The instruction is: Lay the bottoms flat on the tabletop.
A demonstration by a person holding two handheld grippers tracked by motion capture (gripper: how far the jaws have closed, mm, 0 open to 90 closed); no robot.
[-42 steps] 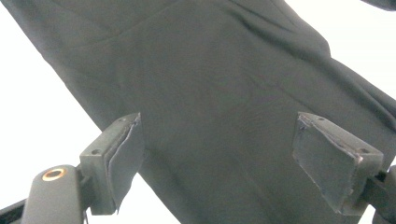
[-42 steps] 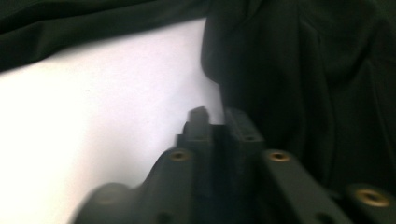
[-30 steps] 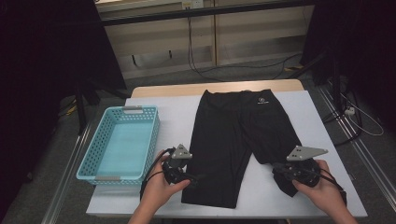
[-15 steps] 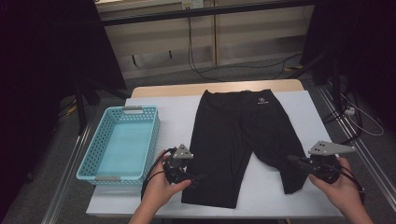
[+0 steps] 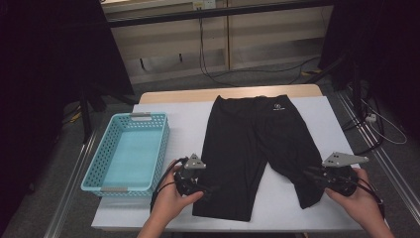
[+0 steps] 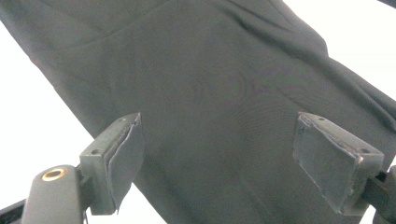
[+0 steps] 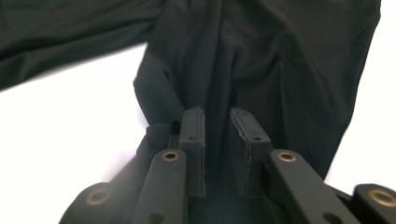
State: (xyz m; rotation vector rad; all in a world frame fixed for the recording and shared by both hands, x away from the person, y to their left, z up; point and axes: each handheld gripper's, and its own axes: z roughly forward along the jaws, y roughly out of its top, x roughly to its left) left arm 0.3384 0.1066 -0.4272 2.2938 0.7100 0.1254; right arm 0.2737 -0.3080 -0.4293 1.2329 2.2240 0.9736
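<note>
A: Where are the black shorts (image 5: 257, 148) now?

B: Flat on the white tabletop (image 5: 188, 111), waistband at the far edge and both legs running toward the person. The turquoise basket (image 5: 130, 153) sits just beside them on the left, nothing in it.

A: What's different from a second ago?

B: The right tongs (image 5: 309, 174). They had the hem of the right leg pinched and have drawn it outward, toward the right edge of the tabletop, so that leg now lies spread away from the other with a wider white gap between the two. And their jaws have just been opening: in the right gripper view a narrow slot shows between the pads (image 7: 194, 140), with gathered cloth lying in it but not squeezed any more.

A: So the grip is let go?

B: I'd judge it is being let go. The fabric is bunched and ridged just ahead of the jaws, so the leg is placed but not smooth.

A: And the left tongs (image 5: 210, 188)?

B: Spread wide, resting over the hem of the left leg without gripping; the left gripper view shows both pads (image 6: 126, 154) well apart with plain cloth between. That hand hasn't shifted.

A: Meaning?

B: The spreading looks nearly done; the wrinkles at the right hem probably want flattening before any fold.
</note>
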